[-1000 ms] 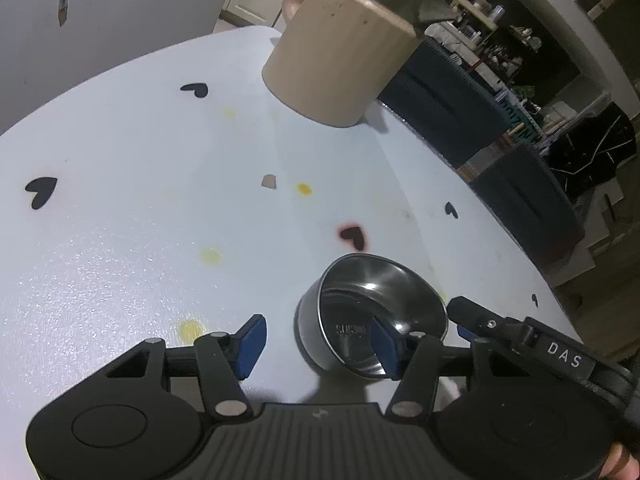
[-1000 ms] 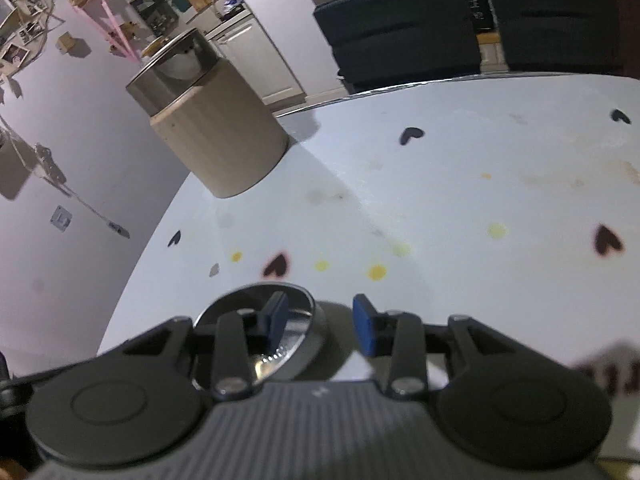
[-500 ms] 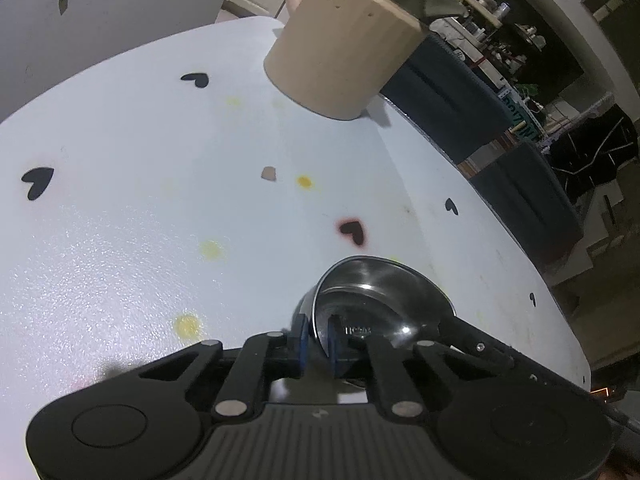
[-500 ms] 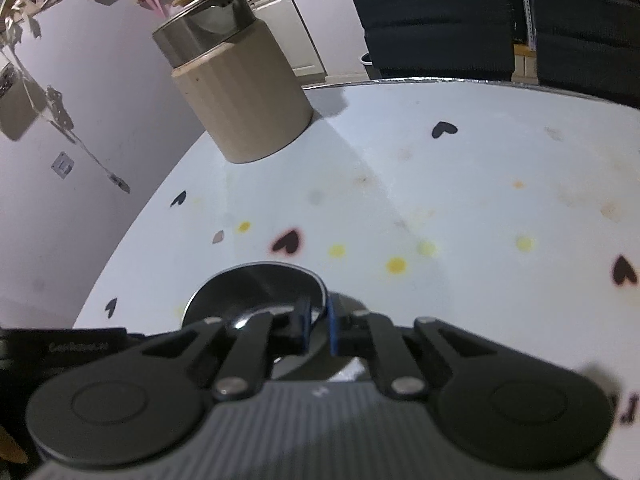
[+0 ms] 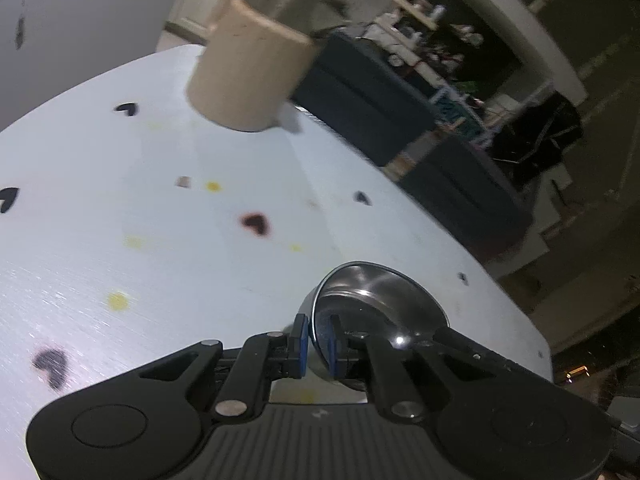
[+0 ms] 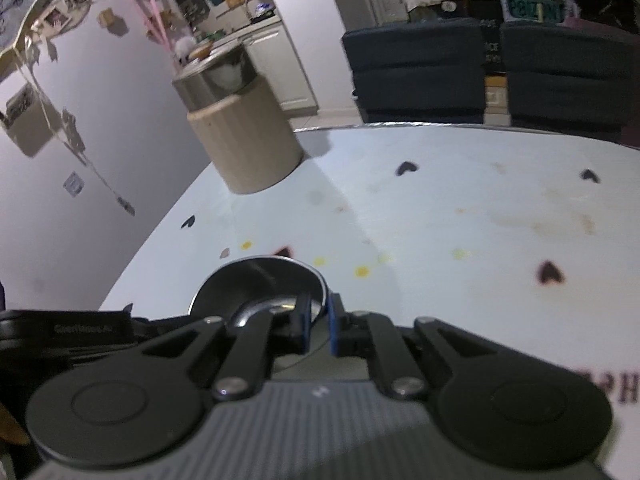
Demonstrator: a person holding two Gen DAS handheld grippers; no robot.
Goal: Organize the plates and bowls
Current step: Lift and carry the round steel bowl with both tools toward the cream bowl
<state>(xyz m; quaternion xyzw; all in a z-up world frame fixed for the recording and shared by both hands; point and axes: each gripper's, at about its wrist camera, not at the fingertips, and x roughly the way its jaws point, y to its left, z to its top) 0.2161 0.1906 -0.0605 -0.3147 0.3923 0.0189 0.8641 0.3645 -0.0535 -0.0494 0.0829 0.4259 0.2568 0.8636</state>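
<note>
A small steel bowl (image 5: 380, 300) hangs tilted just above the white table (image 5: 120, 208), held from both sides. My left gripper (image 5: 318, 344) is shut on the bowl's left rim, one blue pad inside and one outside. In the right wrist view the same steel bowl (image 6: 260, 284) shows at lower left, and my right gripper (image 6: 318, 324) is shut on its right rim. The right gripper's black finger (image 5: 472, 346) crosses the bowl's far side in the left wrist view. A beige cylindrical holder (image 5: 248, 68) with steel dishes in it stands at the far end of the table.
The white table (image 6: 460, 208) carries black heart marks and yellow stains. The beige holder (image 6: 248, 148) sits near its far left edge beside a lilac wall. Dark blue chairs (image 6: 416, 68) stand beyond the far edge. The table edge (image 5: 500, 296) falls away on the right.
Both grippers went from open beside the bowl to shut on its rim. They have since lifted the bowl off the table and carried it toward the beige holder.
</note>
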